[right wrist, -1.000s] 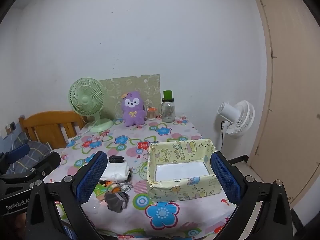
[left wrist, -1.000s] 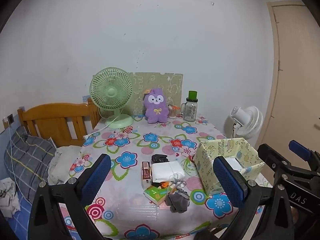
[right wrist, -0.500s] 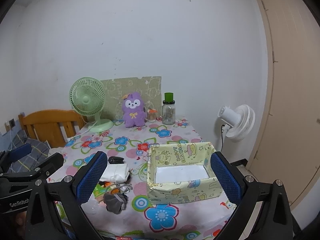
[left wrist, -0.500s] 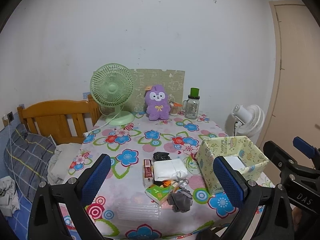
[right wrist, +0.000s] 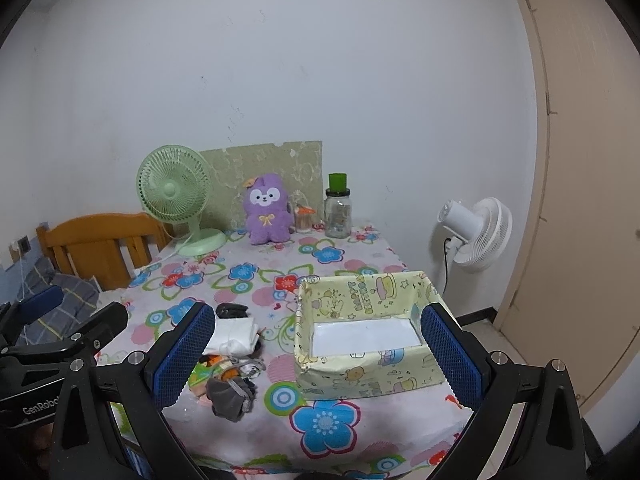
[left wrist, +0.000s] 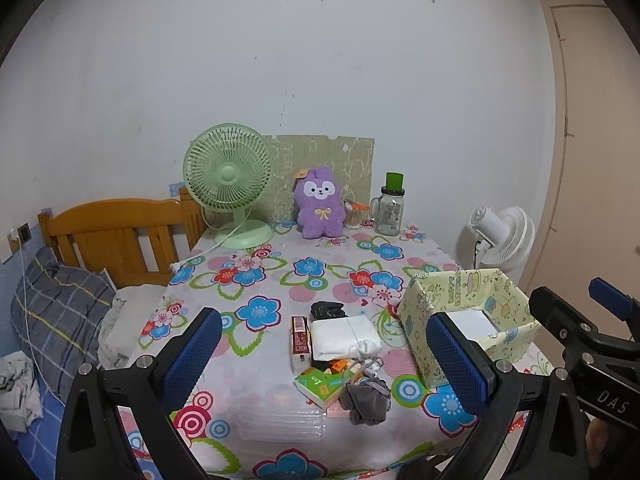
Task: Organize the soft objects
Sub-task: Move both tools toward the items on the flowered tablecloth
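Fans: two, one green desk fan [left wrist: 228, 184] on the table and one white floor fan [left wrist: 502, 236] beside it. Plush toys: one, purple [left wrist: 320, 208]. Glass jars with green lid: one [left wrist: 390, 210]. Paper-covered boxes: one, open-topped [right wrist: 366, 332]. Soft items in the cluster near the table's front edge: one white folded bundle [left wrist: 344, 336], one black wad [left wrist: 327, 310], one grey crumpled piece [left wrist: 366, 398]. Small packets: one red-and-white [left wrist: 300, 342], one green [left wrist: 320, 386]. Clear plastic packs: one [left wrist: 280, 424]. Flowered tablecloths: one [left wrist: 320, 268]. Wooden headboards: one [left wrist: 116, 236]. Plaid pillows: one [left wrist: 60, 316]. Doors: one [right wrist: 580, 200].
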Demonstrator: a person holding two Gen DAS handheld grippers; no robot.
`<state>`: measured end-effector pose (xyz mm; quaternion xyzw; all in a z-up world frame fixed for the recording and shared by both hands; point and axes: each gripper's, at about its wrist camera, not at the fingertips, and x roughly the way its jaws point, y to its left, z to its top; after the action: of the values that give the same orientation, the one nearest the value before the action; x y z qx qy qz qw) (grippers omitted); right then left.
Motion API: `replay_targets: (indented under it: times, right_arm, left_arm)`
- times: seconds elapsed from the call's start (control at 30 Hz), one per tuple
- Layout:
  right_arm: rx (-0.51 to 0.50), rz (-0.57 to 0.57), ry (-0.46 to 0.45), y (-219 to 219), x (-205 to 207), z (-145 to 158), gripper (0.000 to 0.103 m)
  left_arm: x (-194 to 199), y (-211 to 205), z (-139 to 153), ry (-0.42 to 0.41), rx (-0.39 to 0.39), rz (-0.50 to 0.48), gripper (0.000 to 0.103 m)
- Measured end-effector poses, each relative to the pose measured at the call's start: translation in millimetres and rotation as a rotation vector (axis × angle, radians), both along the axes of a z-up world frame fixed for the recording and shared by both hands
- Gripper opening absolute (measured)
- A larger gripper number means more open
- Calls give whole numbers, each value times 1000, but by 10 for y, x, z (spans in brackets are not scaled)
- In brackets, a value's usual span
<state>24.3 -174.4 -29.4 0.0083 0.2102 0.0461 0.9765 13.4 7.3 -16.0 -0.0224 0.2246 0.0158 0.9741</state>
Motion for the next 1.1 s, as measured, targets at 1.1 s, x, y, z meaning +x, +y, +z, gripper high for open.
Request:
replay_targets:
  times: [1.1]
  right_arm:
    - [-2,1,98,96,332,-245,103]
  left_arm:
    - [296,82,-246,111,-14,2,103]
